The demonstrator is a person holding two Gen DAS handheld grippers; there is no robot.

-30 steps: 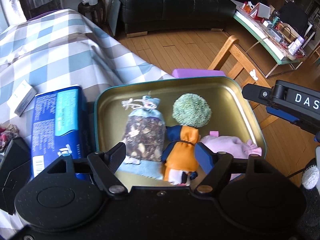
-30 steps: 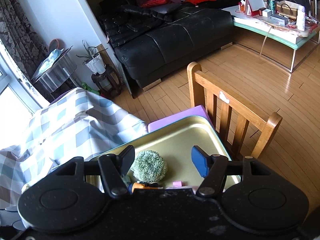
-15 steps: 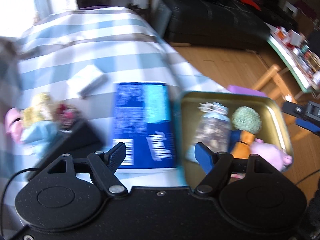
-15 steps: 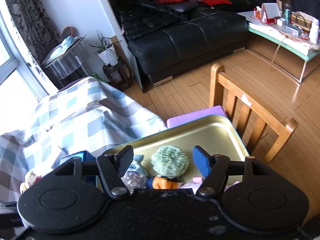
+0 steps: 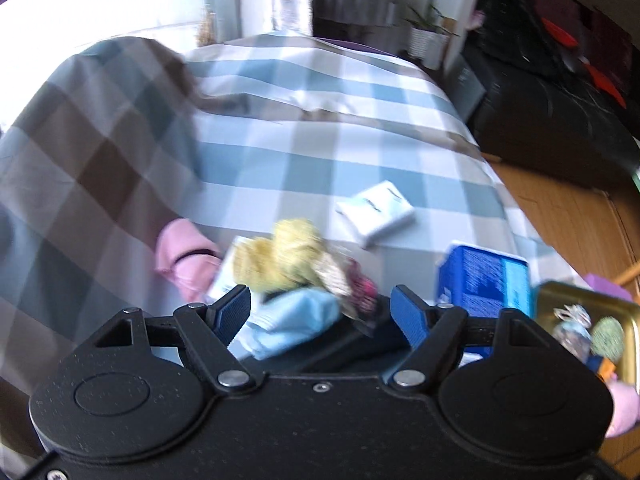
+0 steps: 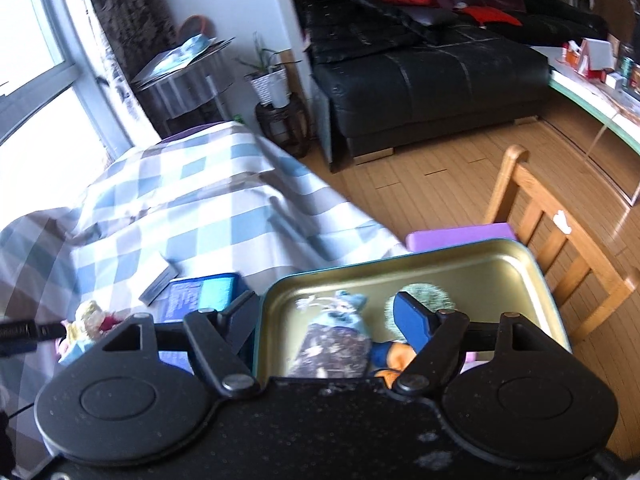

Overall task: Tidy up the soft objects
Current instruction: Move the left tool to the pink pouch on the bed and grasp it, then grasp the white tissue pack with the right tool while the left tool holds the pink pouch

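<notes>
My left gripper (image 5: 320, 312) hovers over a pile of soft things on the checked cloth: a yellow fluffy toy (image 5: 286, 256), a light blue cloth (image 5: 292, 320) and a pink piece (image 5: 184, 260). Its jaws are opening slightly and grip nothing. My right gripper (image 6: 326, 316) hangs above the gold tray (image 6: 460, 272), jaws opening, nothing pressed between them. In the tray lie a net sachet (image 6: 332, 340), a green fuzzy ball (image 6: 424, 300) and an orange and blue doll (image 6: 394, 354). The tray (image 5: 580, 300) also shows at the right edge of the left wrist view.
A blue pack (image 5: 486, 280) and a white packet (image 5: 376, 212) lie on the cloth between pile and tray. A purple mat (image 6: 460, 236) sticks out behind the tray. A wooden chair (image 6: 560, 248) stands right of it, a black sofa (image 6: 420, 68) beyond.
The left gripper swung left, away from the tray and over to the pile of soft things. The right gripper drew back and left, its jaws stand wider, and more of the tray shows.
</notes>
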